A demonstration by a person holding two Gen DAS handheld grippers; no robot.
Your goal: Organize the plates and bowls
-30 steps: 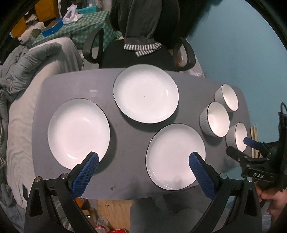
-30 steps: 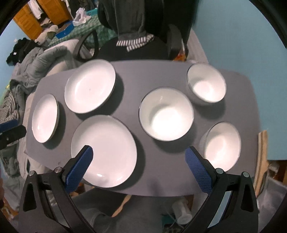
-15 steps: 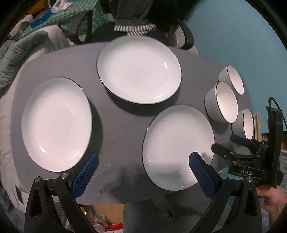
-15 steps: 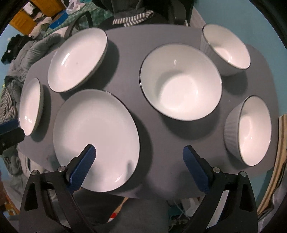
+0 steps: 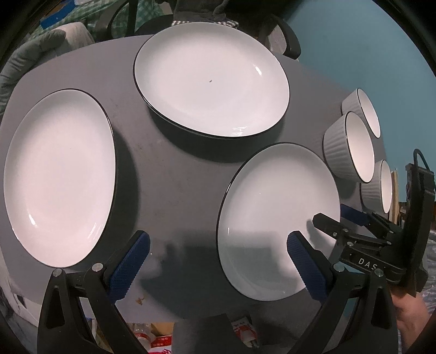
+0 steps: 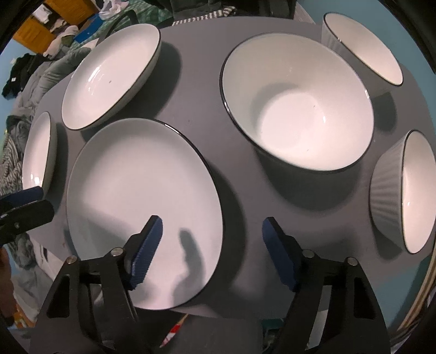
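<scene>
in the left wrist view, three plates are sitting on the table [image 5: 174, 174]: the left plate [image 5: 58, 177] at frame left, the far plate [image 5: 211, 79] at upper centre, the near plate [image 5: 278, 217] at lower right. three bowls are lining up at the right edge: the far bowl [image 5: 363, 111], the middle bowl [image 5: 351, 148], the near bowl [image 5: 381, 186], all standing apart.

A grey tabletop [image 5: 174, 174], teal wall [image 5: 354, 49] behind, heaped clothes [image 6: 24, 79], green checked cloth [image 5: 120, 21] beyond.
</scene>
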